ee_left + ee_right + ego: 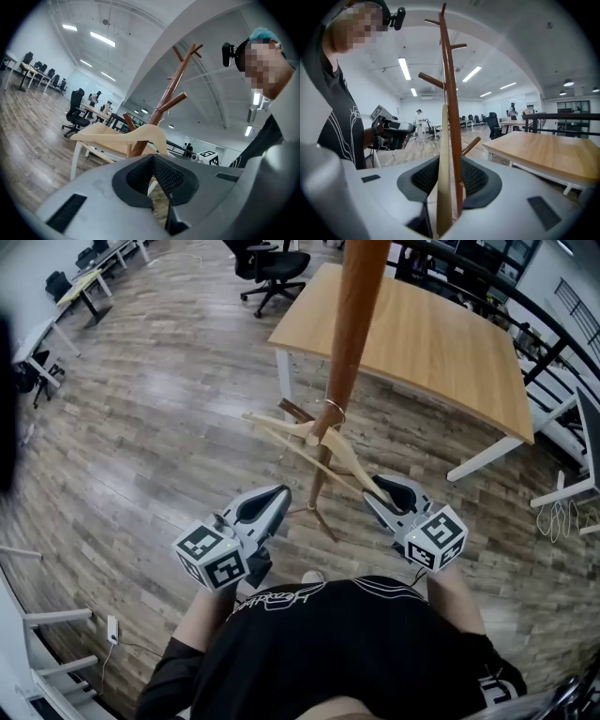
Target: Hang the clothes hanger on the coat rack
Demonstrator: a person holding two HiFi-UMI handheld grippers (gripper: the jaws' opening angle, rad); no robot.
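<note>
A pale wooden hanger [314, 435] hangs by its wire hook [334, 412] from a peg on the brown coat rack [352, 324]. The right claw [377, 493] is released, its jaws apart around one arm tip without pressing it. The left claw [277, 495] is clenched on nothing, near the rack. The hanger looks light, stiff and smooth, and likely to swing. The neck below the hook seems the steadiest hold.

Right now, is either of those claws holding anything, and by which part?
Nothing is held. The hanger hangs from the coat rack; one arm's end stands between the right gripper's open jaws, ungripped. The left gripper is shut, empty.
</note>
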